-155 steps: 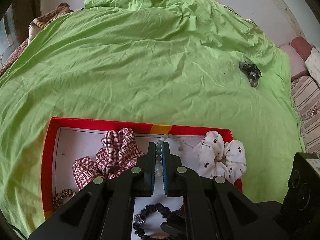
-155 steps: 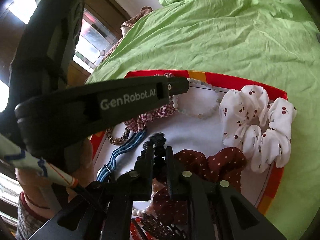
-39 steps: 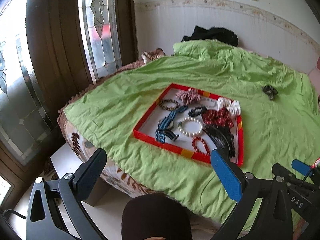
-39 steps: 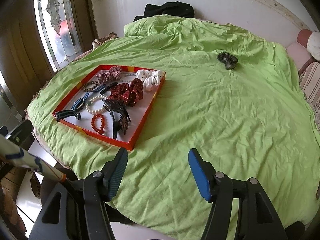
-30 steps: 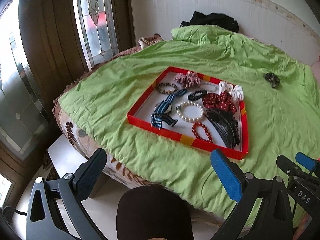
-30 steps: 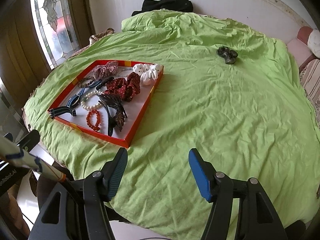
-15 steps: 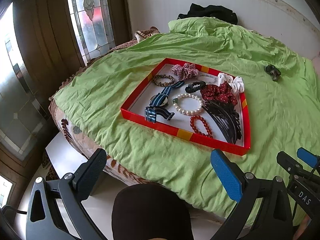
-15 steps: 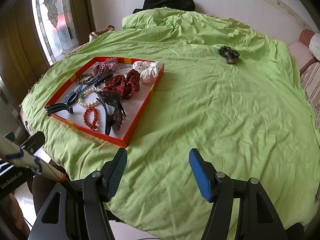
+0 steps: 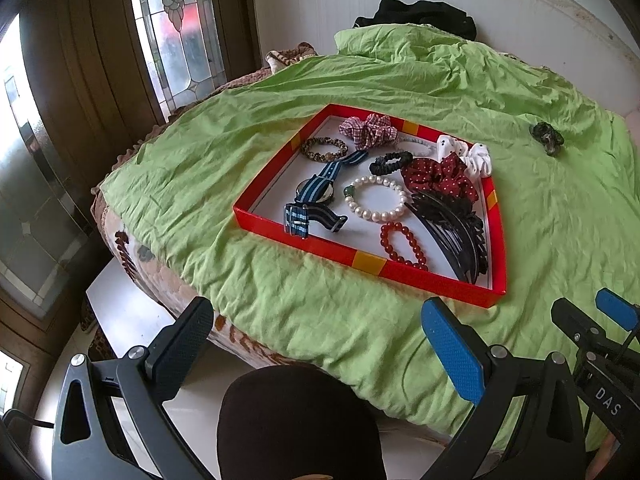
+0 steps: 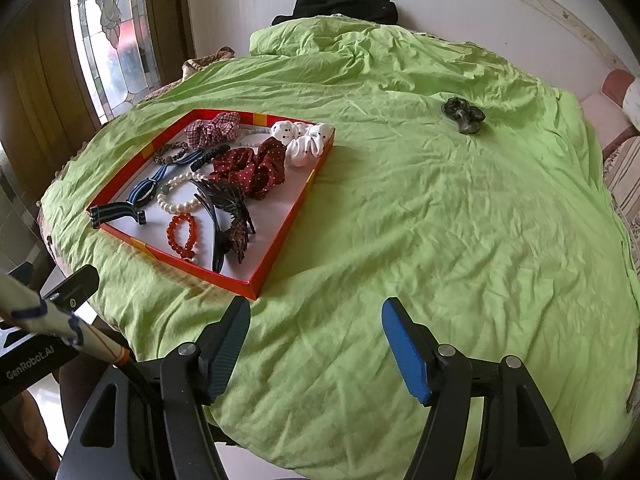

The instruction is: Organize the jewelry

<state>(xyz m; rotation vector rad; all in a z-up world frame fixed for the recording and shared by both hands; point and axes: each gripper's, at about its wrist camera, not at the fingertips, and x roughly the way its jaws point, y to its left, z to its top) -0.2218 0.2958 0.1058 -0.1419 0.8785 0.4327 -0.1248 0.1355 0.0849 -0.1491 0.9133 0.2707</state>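
A red-rimmed tray lies on the green bedspread. It holds a pearl bracelet, a red bead bracelet, a striped watch, a black hair comb and several scrunchies. A dark scrunchie lies alone on the bed, far right of the tray. My left gripper hangs open off the bed's near edge, well short of the tray. My right gripper is over the bedspread right of the tray's near corner. Its jaws are opening and nothing is between them.
A stained-glass window and dark wood frame stand left of the bed. Black clothing lies at the bed's far end. Pillows sit at the right. A dark rounded part of the person is below the left gripper, over white floor.
Five seconds ago both grippers were shut low inside the tray; now both stand open, back at the bed's near edge. Over the last second the views barely shift.
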